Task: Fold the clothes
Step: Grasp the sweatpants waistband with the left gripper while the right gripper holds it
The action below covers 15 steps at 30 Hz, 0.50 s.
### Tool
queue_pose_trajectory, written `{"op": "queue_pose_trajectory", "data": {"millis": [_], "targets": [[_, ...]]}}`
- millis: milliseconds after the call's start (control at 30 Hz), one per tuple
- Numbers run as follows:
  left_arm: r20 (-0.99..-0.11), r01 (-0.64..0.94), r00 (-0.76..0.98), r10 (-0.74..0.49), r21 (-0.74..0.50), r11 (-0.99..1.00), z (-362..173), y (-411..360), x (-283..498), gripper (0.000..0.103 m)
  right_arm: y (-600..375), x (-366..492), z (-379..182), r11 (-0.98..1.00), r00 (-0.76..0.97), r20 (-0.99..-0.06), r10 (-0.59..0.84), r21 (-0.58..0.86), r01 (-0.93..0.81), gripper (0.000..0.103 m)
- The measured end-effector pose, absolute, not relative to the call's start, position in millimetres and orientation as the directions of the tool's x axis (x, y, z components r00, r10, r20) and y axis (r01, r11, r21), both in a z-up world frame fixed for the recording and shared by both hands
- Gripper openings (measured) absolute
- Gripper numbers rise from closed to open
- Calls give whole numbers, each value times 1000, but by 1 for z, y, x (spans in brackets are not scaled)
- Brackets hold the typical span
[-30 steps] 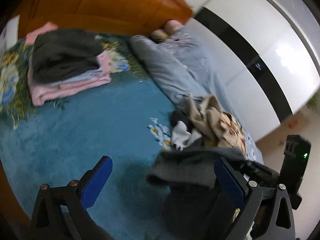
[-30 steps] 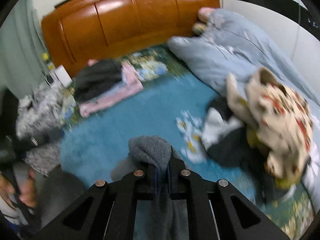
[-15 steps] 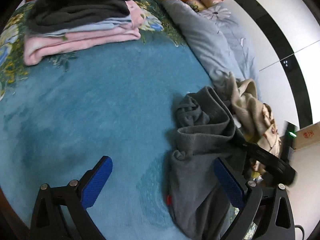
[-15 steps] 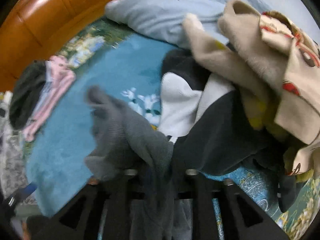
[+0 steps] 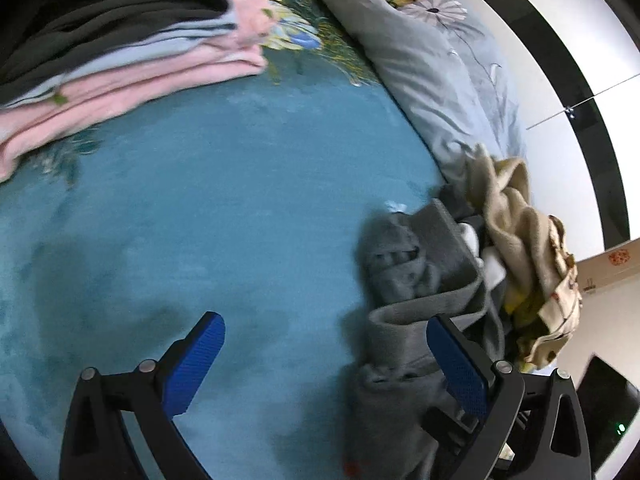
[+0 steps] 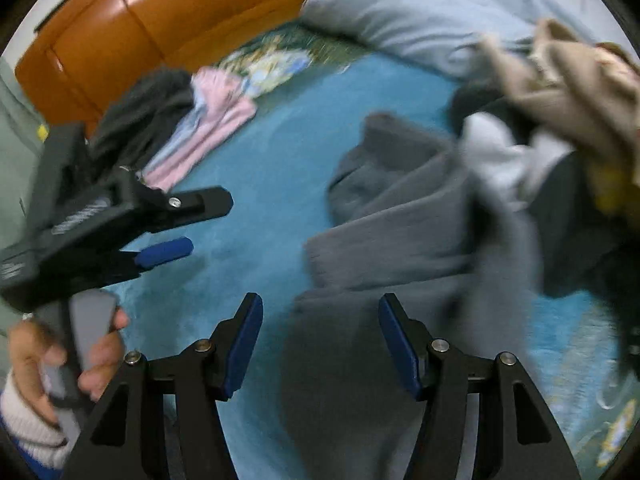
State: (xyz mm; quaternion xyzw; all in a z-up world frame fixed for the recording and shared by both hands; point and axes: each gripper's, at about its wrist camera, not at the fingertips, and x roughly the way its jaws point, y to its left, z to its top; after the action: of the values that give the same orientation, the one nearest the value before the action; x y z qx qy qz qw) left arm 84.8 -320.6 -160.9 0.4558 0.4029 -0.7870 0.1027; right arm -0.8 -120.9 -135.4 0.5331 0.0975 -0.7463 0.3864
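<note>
Grey sweater (image 6: 404, 240) lies ahead of right gripper (image 6: 320, 344) and beside left gripper (image 5: 324, 360); both jaws wide, empty

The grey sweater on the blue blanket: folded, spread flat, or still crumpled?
Crumpled, not folded. The grey sweater lies bunched in uneven ridges beside the unsorted pile, and the right gripper stands open above it.

Grey garment (image 6: 400, 216), perhaps trousers, blurred
</note>
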Motion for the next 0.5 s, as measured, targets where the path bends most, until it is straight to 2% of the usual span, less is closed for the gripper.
{"op": "queue_pose_trajectory", "data": {"millis": [167, 200, 233, 300, 333, 500], "targets": [[-813, 538, -556, 173, -511, -671, -159, -346, 93, 102, -157, -1, -170, -753, -218, -922, -322, 109, 649, 62], [-813, 537, -557, 169, -508, -674, -159, -349, 92, 102, -160, -2, -177, -772, -225, -931, -289, 88, 629, 58], [-812, 528, -559, 167, -504, -683, -158, -352, 87, 102, -163, -3, -184, -791, -231, -939, -256, 66, 609, 45], [-810, 497, -558, 179, -499, -710, -155, -353, 75, 102, -159, -4, -187, -805, -260, -940, -219, 24, 593, 26], [-808, 465, -558, 190, -494, -735, -154, -349, 64, 102, -153, -5, -184, -806, -254, -938, -235, 41, 591, 20], [-795, 266, -551, 255, -457, -849, -149, -323, 0, 102, -111, -12, -137, -815, -300, -897, -326, 105, 570, 13]]}}
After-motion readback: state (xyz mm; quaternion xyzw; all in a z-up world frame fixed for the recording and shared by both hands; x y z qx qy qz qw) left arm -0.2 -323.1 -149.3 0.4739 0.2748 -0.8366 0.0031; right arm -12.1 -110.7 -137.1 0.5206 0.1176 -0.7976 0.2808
